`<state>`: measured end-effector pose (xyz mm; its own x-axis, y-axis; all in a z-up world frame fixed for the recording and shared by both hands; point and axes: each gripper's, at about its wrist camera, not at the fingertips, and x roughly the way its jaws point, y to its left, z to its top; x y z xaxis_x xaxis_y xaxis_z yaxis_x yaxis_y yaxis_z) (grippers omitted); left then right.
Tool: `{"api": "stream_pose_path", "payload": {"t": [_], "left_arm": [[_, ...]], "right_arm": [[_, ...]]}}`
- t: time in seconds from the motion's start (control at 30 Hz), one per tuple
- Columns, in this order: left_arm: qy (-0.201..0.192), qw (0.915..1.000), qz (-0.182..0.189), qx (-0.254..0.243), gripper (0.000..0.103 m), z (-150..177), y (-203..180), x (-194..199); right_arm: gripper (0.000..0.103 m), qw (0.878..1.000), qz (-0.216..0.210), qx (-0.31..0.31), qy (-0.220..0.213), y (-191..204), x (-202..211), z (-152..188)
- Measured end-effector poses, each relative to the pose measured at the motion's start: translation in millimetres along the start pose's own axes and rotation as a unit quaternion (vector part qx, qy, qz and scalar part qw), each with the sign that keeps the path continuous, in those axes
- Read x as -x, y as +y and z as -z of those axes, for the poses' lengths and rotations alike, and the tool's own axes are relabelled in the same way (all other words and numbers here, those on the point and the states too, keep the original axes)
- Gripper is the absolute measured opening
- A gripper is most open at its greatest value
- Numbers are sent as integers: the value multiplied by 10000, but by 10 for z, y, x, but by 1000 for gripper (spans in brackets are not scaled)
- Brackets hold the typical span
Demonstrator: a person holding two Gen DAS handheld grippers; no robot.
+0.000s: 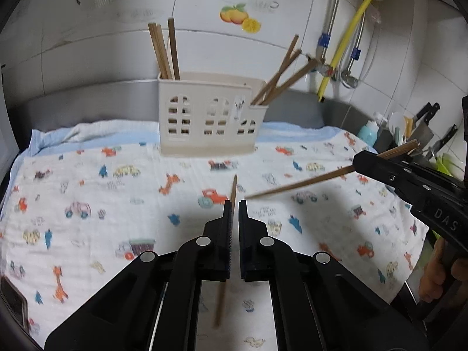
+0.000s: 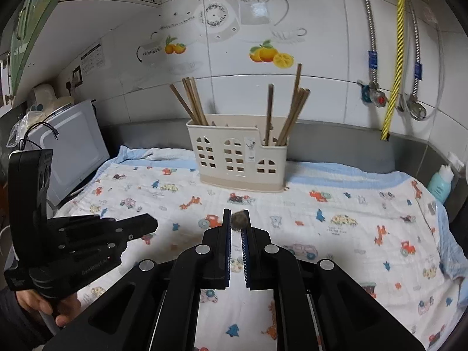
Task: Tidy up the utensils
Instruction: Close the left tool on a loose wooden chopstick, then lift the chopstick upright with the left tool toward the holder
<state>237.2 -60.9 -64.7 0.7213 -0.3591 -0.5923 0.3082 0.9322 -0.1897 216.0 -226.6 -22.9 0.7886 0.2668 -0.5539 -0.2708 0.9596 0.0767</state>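
Observation:
A cream plastic utensil holder [image 1: 210,117] [image 2: 237,158] with window cut-outs stands at the back of the cloth. Brown chopsticks lean in its left compartment [image 1: 163,49] and its right compartment [image 1: 280,76]. My left gripper [image 1: 235,204] [image 2: 150,223] is shut on a single chopstick [image 1: 233,185], which hangs blurred below the jaws and above the cloth. My right gripper [image 2: 237,213] [image 1: 358,162] is shut on chopsticks [image 1: 301,184], which point left across the cloth. In the right wrist view they show end-on [image 2: 239,221] between the pads.
A cartoon-print cloth [image 1: 117,193] covers the counter. A microwave [image 2: 73,149] stands at the left, a teal bottle [image 2: 440,184] and knives [image 1: 427,117] at the right. A yellow hose [image 2: 395,67] and taps hang on the tiled wall. A hand [image 2: 67,310] holds each gripper.

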Motion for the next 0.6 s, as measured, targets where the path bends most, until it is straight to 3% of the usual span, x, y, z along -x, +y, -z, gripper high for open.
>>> {"api": "stream_pose_path", "payload": {"t": [0.13, 0.2, 0.47, 0.5, 0.53, 0.57, 0.6], "left_arm": [[84, 10000, -16, -41, 2, 9, 62, -16], [260, 9995, 149, 26, 3, 71, 104, -68], [934, 9954, 163, -93, 7, 488, 65, -344], [1022, 9946, 174, -85, 11, 537, 67, -379], [1068, 9941, 144, -97, 27, 568, 75, -402], [1091, 9939, 64, -114, 34, 616, 73, -424], [1108, 9938, 68, -110, 36, 644, 76, -437]], "right_arm": [[7, 9999, 57, 93, -5, 27, -1, -57], [7, 9999, 87, 133, -5, 42, -3, -55], [7, 9999, 58, 128, 14, 42, -12, -29], [7, 9999, 64, 136, 6, 44, -12, -28], [7, 9999, 65, 137, 3, 43, -9, -26], [7, 9999, 61, 138, 6, 40, -10, -25], [7, 9999, 67, 137, 4, 42, -8, -23]]}}
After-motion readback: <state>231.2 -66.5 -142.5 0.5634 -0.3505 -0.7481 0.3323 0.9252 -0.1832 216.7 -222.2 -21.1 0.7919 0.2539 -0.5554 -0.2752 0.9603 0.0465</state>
